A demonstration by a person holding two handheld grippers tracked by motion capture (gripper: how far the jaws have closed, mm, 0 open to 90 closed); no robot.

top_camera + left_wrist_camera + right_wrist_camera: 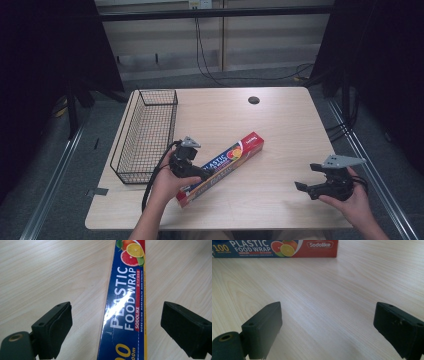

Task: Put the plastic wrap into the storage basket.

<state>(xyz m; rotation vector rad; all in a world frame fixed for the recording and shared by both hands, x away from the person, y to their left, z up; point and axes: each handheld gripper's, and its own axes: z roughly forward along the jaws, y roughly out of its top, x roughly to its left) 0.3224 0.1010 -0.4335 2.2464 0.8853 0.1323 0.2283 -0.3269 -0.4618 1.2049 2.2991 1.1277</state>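
We held both tools spread over the desk [280,130].
The plastic wrap box [125,305] lay between our left tool [115,327]'s parted jaws, untouched; our right tool [327,327] gaped well apart from it.

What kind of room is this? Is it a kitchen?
Probably not a kitchen. It looks like a workroom for recording: dark curtains hang on both sides of the wooden table, cables run down the back wall, and a person's hands hold a left tool and a right tool.
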